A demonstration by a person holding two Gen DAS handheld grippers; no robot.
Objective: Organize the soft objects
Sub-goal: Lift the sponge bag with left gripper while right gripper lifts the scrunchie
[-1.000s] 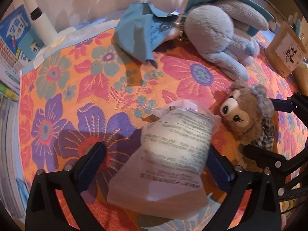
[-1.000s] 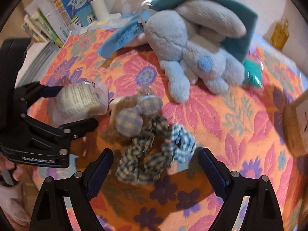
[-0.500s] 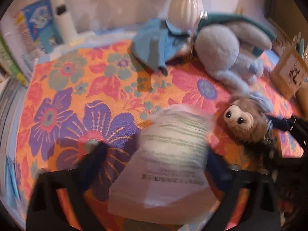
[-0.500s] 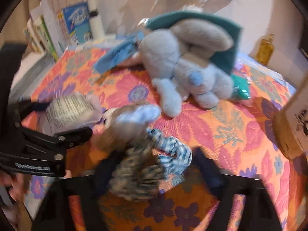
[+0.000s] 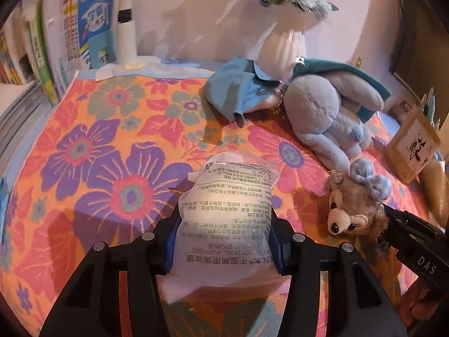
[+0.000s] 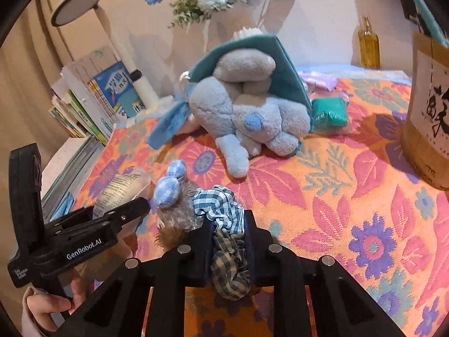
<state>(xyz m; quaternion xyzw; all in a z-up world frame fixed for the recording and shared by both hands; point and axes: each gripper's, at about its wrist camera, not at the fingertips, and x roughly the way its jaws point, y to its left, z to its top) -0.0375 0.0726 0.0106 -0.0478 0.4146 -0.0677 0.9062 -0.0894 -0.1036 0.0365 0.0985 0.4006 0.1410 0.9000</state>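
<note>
Both claws have closed in since a second ago, when each stood wide around its thing. Now the left claw (image 5: 223,248) has its blue pads against the sides of the sponge pack (image 5: 227,224), and its jaws are closing further on it. The right claw (image 6: 228,245) is clamped tight on the plaid scrunchie (image 6: 228,241), which bunches up between its fingers. Just left of that claw's tips lies the brown plush (image 6: 175,207), whose bow (image 6: 169,186) points away from the claw; it touches the scrunchie. Well ahead of both claws lies the grey bunny (image 6: 247,112), half inside a teal pouch (image 6: 283,64). To the right claw's far right stands a paper bag (image 6: 426,112). Everything sits on a floral cloth (image 6: 350,196), with books (image 5: 42,56) and a white vase (image 5: 280,50) of flowers against the back wall.
</note>
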